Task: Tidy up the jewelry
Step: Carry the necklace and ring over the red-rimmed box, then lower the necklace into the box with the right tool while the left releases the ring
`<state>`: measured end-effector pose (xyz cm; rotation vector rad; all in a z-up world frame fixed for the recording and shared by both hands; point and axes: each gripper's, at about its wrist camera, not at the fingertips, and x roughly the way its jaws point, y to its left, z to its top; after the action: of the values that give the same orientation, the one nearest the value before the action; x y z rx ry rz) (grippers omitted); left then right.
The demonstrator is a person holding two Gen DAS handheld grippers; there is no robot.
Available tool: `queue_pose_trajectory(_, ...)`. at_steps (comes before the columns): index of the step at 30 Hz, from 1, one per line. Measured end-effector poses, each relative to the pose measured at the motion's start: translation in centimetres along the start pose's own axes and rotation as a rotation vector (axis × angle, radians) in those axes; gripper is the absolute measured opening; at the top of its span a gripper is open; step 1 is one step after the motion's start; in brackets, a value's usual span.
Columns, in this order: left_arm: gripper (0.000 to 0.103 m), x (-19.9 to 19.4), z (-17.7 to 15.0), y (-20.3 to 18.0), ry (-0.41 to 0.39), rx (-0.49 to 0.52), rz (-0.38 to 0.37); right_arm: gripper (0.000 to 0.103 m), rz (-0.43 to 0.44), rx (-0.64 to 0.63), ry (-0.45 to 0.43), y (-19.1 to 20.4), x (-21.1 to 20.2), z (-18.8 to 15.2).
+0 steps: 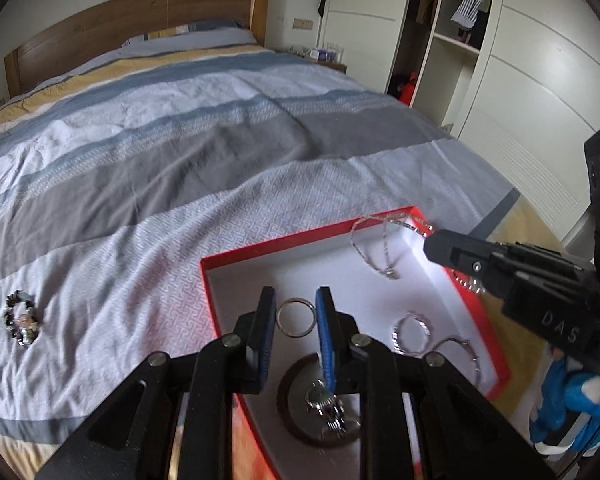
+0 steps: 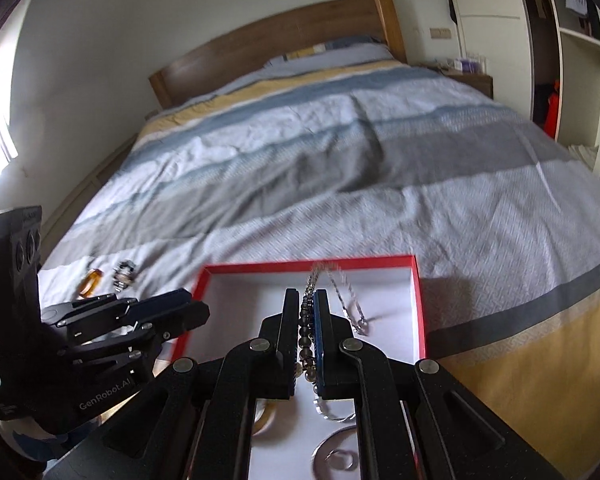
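Note:
A red box (image 1: 260,246) with a white inside lies on the bed's near corner; it also shows in the right wrist view (image 2: 308,266). My left gripper (image 1: 295,300) is open above it, over a silver ring (image 1: 295,317). A dark bangle (image 1: 290,380), a charm (image 1: 326,402) and silver hoops (image 1: 412,332) lie inside. My right gripper (image 2: 309,300) is shut on a dark bead strand (image 2: 305,332); a silver chain necklace (image 2: 350,300) hangs from it into the box, also seen in the left wrist view (image 1: 376,240).
A bead bracelet (image 1: 20,318) lies on the striped blanket (image 1: 180,140) left of the box, with an amber bangle (image 2: 90,282) beside it. A wardrobe (image 1: 520,60) stands to the right of the bed, a nightstand (image 2: 466,72) at its far corner.

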<state>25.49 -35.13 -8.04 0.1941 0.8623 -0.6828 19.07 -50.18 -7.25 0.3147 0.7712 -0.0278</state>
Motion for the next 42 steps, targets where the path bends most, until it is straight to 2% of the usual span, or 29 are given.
queue_pose_trajectory(10, 0.019, 4.0, -1.3, 0.9, 0.075, -0.003, 0.013, 0.007, -0.043, 0.005, 0.104, -1.0, 4.1, -1.1)
queue_pose_trajectory(17, 0.019, 4.9, -1.6, 0.9, 0.081, 0.008, 0.014, 0.007, -0.092, 0.008, 0.16, -1.7, 5.7, -1.9)
queue_pose_trajectory(21, 0.019, 5.2, -1.8, 0.4, 0.084, 0.035, 0.047, 0.007, -0.1, -0.007, 0.168, -1.4, 5.9, -2.0)
queue_pose_trajectory(30, 0.02, 5.3, -1.8, 0.4, 0.087, 0.045, 0.044, 0.008, -0.11, -0.019, 0.175, -1.3, 5.5, -2.0)
queue_pose_trajectory(33, 0.02, 5.1, -1.8, 0.4, 0.089, 0.028, 0.038, 0.011, -0.111, -0.018, 0.178, -1.3, 5.2, -2.0)
queue_pose_trajectory(34, 0.02, 5.0, -1.8, 0.3, 0.09, 0.027, 0.04, 0.015, -0.115, -0.017, 0.176, -1.4, 5.0, -2.0)
queue_pose_trajectory(35, 0.021, 4.9, -1.9, 0.3, 0.091, 0.028, 0.044, 0.019, -0.118, -0.012, 0.175, -1.5, 4.8, -2.0)
queue_pose_trajectory(38, 0.03, 4.1, -1.9, 0.2, 0.082, 0.024, 0.052, 0.02, -0.118, 0.003, 0.171, -1.8, 4.3, -2.0)
queue_pose_trajectory(42, 0.032, 2.7, -1.8, 0.7, 0.067, -0.003, 0.057, 0.02, -0.117, 0.008, 0.162, -1.8, 3.1, -2.0)
